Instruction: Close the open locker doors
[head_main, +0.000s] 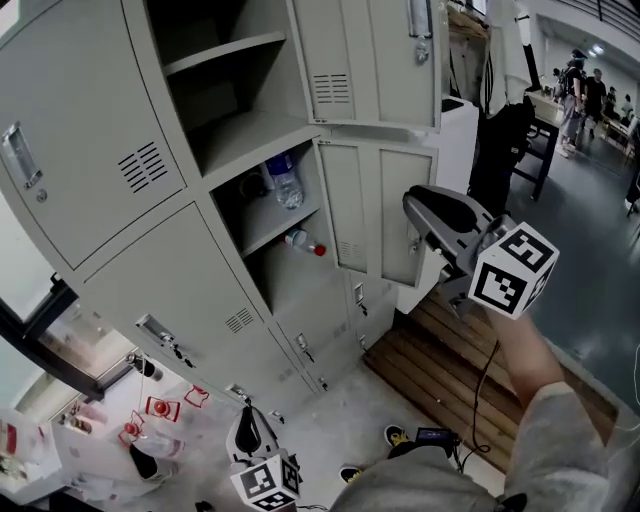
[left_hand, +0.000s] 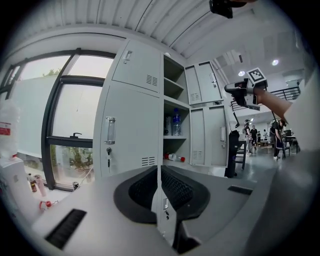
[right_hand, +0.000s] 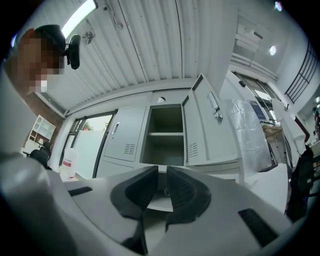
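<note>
The grey lockers (head_main: 140, 250) have one column open. The top compartment (head_main: 235, 90) is empty, and its door (head_main: 372, 55) swings out to the right. The compartment below holds a water bottle (head_main: 284, 182) and a lying red-capped bottle (head_main: 305, 243); its door (head_main: 385, 215) also stands open. My right gripper (head_main: 410, 205) is raised in front of that lower door's free edge, jaws shut and empty, apart from it. In the right gripper view the right gripper (right_hand: 162, 172) faces the top compartment (right_hand: 165, 135). My left gripper (head_main: 248, 425) hangs low, shut and empty, the left gripper (left_hand: 159, 172) facing the lockers.
A wooden pallet (head_main: 470, 370) lies on the floor right of the lockers. A white wrapped unit (head_main: 458, 135) and a dark chair (head_main: 505, 140) stand behind the open doors. People (head_main: 585, 90) stand far right. Small bottles and red tags (head_main: 150, 410) sit on the sill, lower left.
</note>
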